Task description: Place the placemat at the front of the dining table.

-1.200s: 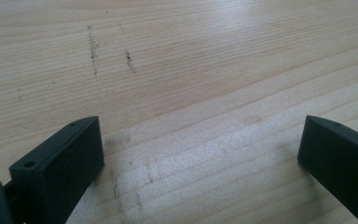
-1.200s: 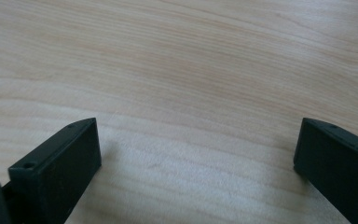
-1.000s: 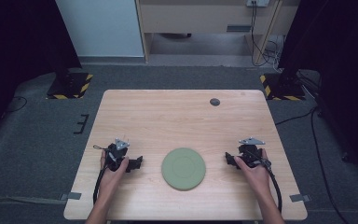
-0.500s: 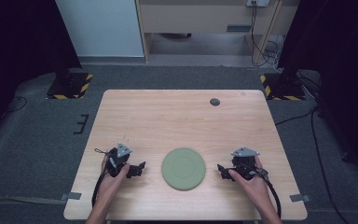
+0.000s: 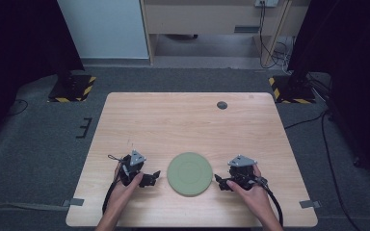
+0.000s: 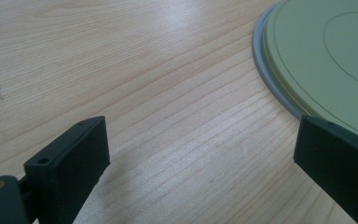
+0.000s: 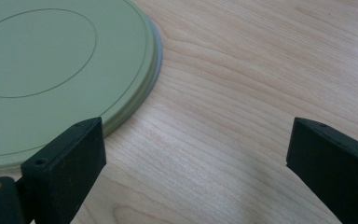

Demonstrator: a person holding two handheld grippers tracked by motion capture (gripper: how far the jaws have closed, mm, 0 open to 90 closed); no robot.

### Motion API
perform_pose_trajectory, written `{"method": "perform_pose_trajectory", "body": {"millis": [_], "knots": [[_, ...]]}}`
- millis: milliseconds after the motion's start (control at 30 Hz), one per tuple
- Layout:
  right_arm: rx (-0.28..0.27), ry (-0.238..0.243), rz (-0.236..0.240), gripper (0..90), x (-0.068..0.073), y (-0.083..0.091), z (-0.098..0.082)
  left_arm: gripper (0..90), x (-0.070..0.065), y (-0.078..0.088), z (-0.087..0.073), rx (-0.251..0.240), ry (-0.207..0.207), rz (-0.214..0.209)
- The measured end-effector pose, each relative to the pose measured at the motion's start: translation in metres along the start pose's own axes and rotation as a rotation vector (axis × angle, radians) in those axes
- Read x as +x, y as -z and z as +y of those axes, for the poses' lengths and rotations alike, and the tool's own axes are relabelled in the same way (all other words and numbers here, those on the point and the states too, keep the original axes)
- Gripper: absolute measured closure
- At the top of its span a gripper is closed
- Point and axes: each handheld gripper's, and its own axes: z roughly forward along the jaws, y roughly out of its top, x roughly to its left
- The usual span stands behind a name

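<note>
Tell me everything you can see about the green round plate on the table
The green plate is a flat, pale sage-green disc with a matte, plastic-looking surface. A fine line rings its centre and a low stepped rim runs round its edge, with a thin grey edge showing beneath the rim. It lies flat and empty on the wooden table, near the front edge, between the left gripper and the right gripper. Both have their jaws wide open beside the rim, and neither grips the plate.

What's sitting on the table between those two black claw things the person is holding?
A round green plate lies flat between the left gripper and the right gripper, plain in the high view. Both grippers are open, each beside its rim.
</note>
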Motion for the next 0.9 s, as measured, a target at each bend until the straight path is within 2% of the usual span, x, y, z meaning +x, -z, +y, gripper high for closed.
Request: {"method": "perform_pose_trajectory", "body": {"millis": [133,333,900], "knots": [[0.000,0.007,0.001,4.8,0.003,-0.001,0.001,1.9,-0.002,-0.001,0.000,-0.002,0.005,-0.003],[0.000,0.018,0.009,4.7,0.006,-0.001,0.001,1.9,-0.010,-0.004,0.001,-0.003,-0.012,-0.028],[-0.002,0.050,0.023,4.6,0.016,-0.005,0.002,1.9,-0.023,-0.008,0.004,0.007,-0.042,-0.039]]}}
